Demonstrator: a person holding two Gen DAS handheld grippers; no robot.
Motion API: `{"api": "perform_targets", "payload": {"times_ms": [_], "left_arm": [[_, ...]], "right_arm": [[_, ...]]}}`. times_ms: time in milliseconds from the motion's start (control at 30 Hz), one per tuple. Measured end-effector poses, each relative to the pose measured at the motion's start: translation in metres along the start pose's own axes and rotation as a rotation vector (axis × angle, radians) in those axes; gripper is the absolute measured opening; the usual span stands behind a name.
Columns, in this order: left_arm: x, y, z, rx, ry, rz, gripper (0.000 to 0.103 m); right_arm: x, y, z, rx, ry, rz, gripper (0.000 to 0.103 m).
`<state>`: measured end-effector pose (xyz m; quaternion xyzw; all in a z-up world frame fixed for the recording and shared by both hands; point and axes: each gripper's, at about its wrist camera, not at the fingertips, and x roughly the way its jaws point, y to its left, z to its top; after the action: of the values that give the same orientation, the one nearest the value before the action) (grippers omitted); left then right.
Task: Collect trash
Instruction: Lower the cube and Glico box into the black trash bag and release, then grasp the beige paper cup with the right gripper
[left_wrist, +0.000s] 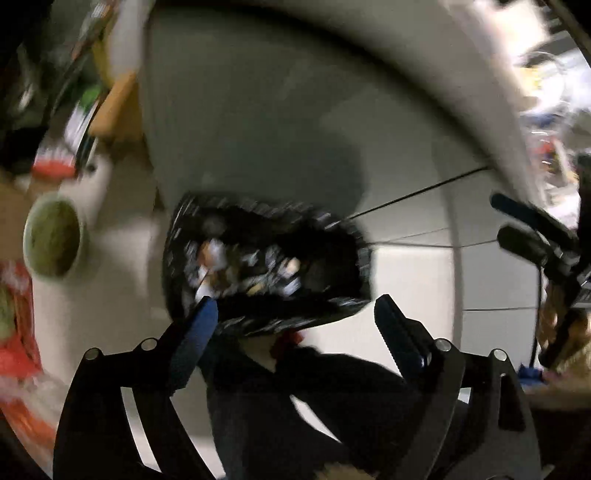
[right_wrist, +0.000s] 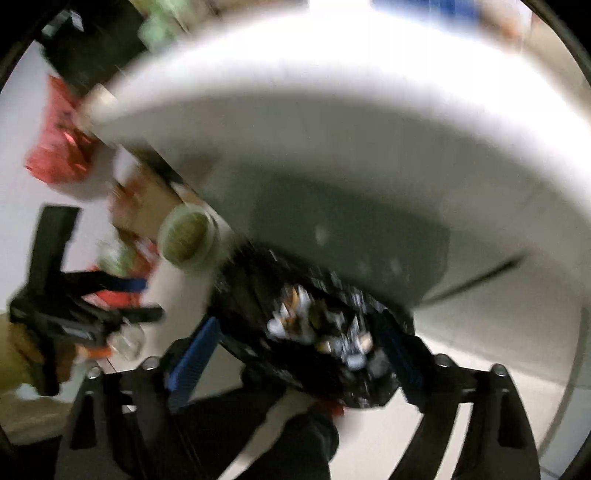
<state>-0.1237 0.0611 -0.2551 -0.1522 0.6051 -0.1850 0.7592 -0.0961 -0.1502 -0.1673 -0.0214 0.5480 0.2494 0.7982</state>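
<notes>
Left wrist view: the left hand-held gripper (left_wrist: 295, 314) stands spread wide and empty above a black plastic-lined bin of mixed trash (left_wrist: 266, 258) on the pale tiled floor (left_wrist: 413, 277). A green-filled white cup (left_wrist: 53, 240) sits left.

Right wrist view: the right hand-held gripper (right_wrist: 299, 343) is likewise spread, flanking the bin; contact is unclear through blur.
</notes>
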Motion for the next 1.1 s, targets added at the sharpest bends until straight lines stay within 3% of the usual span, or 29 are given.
{"api": "perform_targets", "payload": {"times_ms": [67,133,233,333,433,533,600,700,833,900,967,1100], "left_arm": [[-0.038,-0.025,0.009,0.037,-0.095,-0.055,0.089],[-0.063,-0.044,0.019,0.081,-0.188,-0.06,0.089],[-0.085,-0.066,0.033,0.156,-0.291,-0.021,0.089],[-0.099,-0.078,0.046,0.191,-0.351,-0.024,0.089],[-0.101,-0.079,0.055,0.162,-0.361,-0.044,0.089],[-0.103,-0.083,0.055,0.159,-0.363,-0.027,0.089],[-0.104,-0.082,0.054,0.147,-0.355,-0.022,0.089],[-0.101,-0.075,0.055,0.093,-0.333,-0.017,0.089],[-0.097,-0.069,0.055,0.051,-0.316,-0.006,0.089],[-0.095,-0.071,0.057,0.044,-0.307,-0.005,0.089],[-0.092,-0.075,0.06,0.051,-0.302,-0.006,0.089],[-0.085,-0.091,0.075,0.063,-0.301,-0.038,0.089]], "right_arm": [[-0.046,0.01,0.02,-0.023,-0.116,0.02,0.098],[-0.077,0.015,0.039,-0.053,-0.221,-0.004,0.098],[-0.102,0.01,0.069,-0.091,-0.357,-0.177,0.098],[-0.105,-0.001,0.09,-0.136,-0.411,-0.38,0.098],[-0.104,-0.035,0.098,-0.091,-0.406,-0.476,0.097],[-0.103,-0.091,0.105,0.078,-0.392,-0.515,0.097],[-0.101,-0.126,0.107,0.168,-0.38,-0.506,0.098],[-0.088,-0.155,0.116,0.194,-0.325,-0.515,0.097],[-0.059,-0.171,0.126,0.171,-0.234,-0.512,0.089],[-0.047,-0.176,0.129,0.17,-0.188,-0.479,0.063],[-0.05,-0.171,0.13,0.139,-0.195,-0.48,0.058],[-0.075,-0.159,0.121,0.144,-0.249,-0.414,0.057]]}}
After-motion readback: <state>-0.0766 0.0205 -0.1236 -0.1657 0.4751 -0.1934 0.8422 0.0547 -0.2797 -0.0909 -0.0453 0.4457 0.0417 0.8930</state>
